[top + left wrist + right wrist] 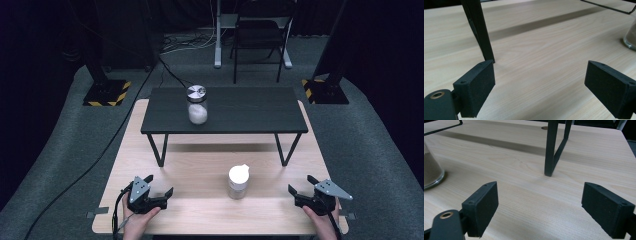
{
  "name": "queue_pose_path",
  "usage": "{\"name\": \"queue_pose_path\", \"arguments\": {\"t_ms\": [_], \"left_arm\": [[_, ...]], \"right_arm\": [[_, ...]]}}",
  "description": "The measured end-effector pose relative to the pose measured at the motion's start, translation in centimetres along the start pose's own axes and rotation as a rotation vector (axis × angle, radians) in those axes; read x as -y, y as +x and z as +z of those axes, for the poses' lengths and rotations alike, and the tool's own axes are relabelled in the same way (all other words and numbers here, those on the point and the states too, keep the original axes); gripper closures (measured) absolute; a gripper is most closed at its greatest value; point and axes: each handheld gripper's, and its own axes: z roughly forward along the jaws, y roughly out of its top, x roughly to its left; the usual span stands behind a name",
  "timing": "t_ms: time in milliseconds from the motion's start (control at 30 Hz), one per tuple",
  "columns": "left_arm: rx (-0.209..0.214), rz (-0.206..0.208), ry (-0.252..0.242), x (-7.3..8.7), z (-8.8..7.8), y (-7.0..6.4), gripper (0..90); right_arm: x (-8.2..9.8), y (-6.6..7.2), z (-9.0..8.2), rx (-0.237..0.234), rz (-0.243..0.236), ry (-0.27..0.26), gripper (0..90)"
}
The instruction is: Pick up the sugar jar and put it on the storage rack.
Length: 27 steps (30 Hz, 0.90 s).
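Note:
A glass jar with a white lid (238,181) stands on the light wooden table (200,170) near its front edge, between my two grippers. Its glass base shows at the right edge of the left gripper view (630,37) and at the left edge of the right gripper view (431,170). A second jar with a metal lid (197,104) and white contents stands on the left part of the black raised shelf (250,110). My left gripper (159,186) rests open at the front left, holding nothing. My right gripper (301,183) rests open at the front right, likewise holding nothing.
The shelf's thin black legs (159,150) stand on the table; one leg (480,32) rises ahead of the left gripper, another (550,147) ahead of the right. A chair (260,40) and black stands sit on the floor behind. A cable (90,165) trails left.

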Motion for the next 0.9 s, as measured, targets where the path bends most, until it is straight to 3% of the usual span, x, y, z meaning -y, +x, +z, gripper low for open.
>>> {"name": "queue_pose_path", "arguments": {"t_ms": [900], "left_arm": [[0.003,-0.013,0.019,-0.05,0.29,0.51,9.3]], "right_arm": [[-0.06,-0.10,0.02,0.003,-0.001,0.006,13.0]]}}
